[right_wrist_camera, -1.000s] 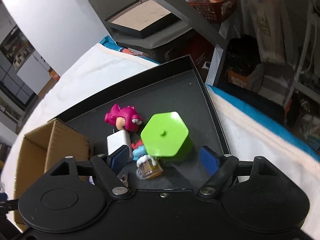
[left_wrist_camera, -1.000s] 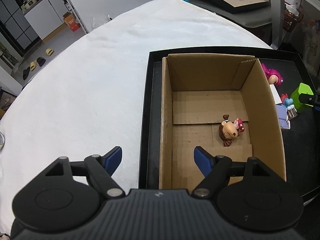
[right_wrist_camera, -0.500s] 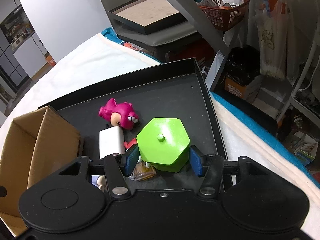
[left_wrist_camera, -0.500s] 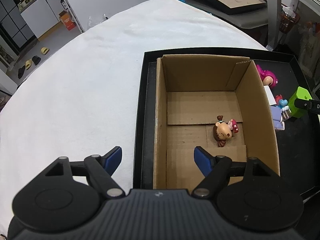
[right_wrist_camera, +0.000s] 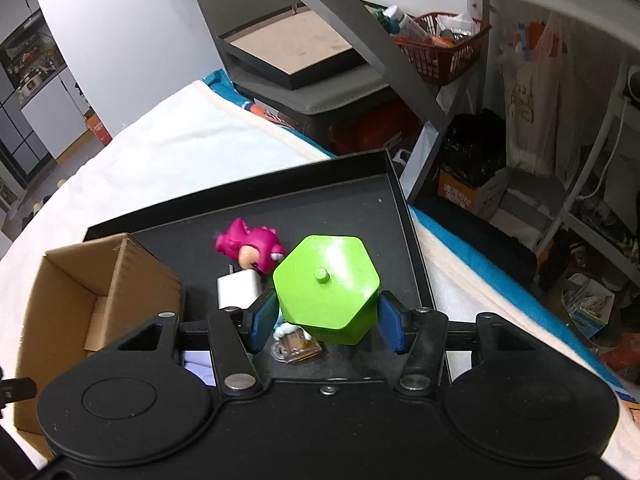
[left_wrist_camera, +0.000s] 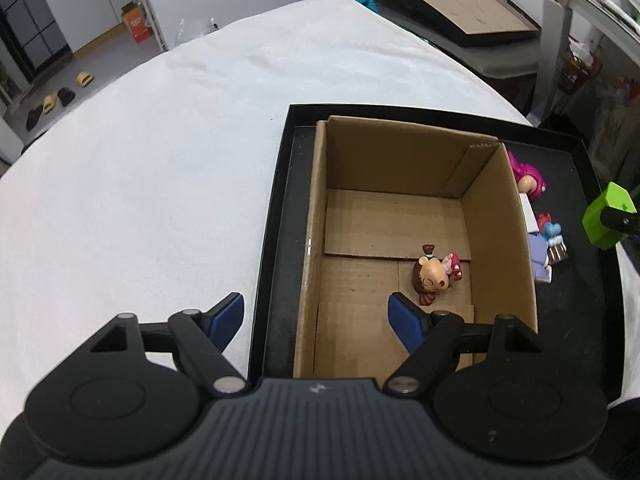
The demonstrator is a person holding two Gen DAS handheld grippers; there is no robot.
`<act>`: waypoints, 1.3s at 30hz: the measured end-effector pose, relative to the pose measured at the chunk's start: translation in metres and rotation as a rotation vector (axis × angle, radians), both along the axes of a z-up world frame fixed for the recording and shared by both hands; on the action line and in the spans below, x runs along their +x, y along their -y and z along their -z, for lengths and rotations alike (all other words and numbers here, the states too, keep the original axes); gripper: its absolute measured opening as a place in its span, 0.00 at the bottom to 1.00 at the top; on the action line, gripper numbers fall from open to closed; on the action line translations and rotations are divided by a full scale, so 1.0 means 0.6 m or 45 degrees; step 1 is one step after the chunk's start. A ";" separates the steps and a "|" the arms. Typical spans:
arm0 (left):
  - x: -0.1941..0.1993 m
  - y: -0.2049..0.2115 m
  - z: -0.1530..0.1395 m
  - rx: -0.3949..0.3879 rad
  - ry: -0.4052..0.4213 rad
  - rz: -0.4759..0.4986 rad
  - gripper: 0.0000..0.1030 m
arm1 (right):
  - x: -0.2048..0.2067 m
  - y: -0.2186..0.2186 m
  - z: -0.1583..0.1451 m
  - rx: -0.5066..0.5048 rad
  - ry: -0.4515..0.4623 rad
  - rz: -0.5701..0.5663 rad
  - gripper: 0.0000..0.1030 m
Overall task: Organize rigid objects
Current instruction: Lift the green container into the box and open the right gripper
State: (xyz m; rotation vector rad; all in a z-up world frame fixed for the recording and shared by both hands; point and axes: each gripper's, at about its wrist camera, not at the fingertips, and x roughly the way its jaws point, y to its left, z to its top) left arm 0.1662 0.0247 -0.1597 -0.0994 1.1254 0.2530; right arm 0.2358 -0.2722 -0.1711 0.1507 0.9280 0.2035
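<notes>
My right gripper [right_wrist_camera: 326, 322] is shut on a green hexagonal box [right_wrist_camera: 326, 284] and holds it above the black tray [right_wrist_camera: 352, 196]; the box also shows in the left wrist view [left_wrist_camera: 608, 220]. Beneath it lie a small beer-mug charm [right_wrist_camera: 296, 346], a white charger [right_wrist_camera: 238, 290] and a pink figurine [right_wrist_camera: 250, 246]. The cardboard box [left_wrist_camera: 400, 216] stands in the tray with a brown-haired doll [left_wrist_camera: 434, 276] inside. My left gripper [left_wrist_camera: 316, 318] is open and empty over the box's near left wall.
The tray [left_wrist_camera: 280, 208] lies on a white cloth-covered table [left_wrist_camera: 140, 180]. A lavender item [left_wrist_camera: 540, 256] and a blue-red figure [left_wrist_camera: 550, 228] lie right of the box. Shelving, a red basket [right_wrist_camera: 444, 46] and clutter stand beyond the table's right edge.
My right gripper closed on the green hexagonal box and lifted it off the tray. My left gripper stayed open and drew back a little from the cardboard box.
</notes>
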 end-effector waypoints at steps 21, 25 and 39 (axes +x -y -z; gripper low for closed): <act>-0.016 -0.046 0.007 -0.193 0.023 0.012 0.72 | -0.042 -0.097 -0.124 0.002 0.099 -0.099 0.52; -0.020 -0.055 0.008 -0.242 0.031 0.013 0.72 | -0.048 -0.127 -0.138 0.002 0.112 -0.141 0.51; -0.029 -0.085 0.032 -0.388 -0.007 0.042 0.19 | -0.052 -0.244 -0.135 0.023 0.056 -0.305 0.07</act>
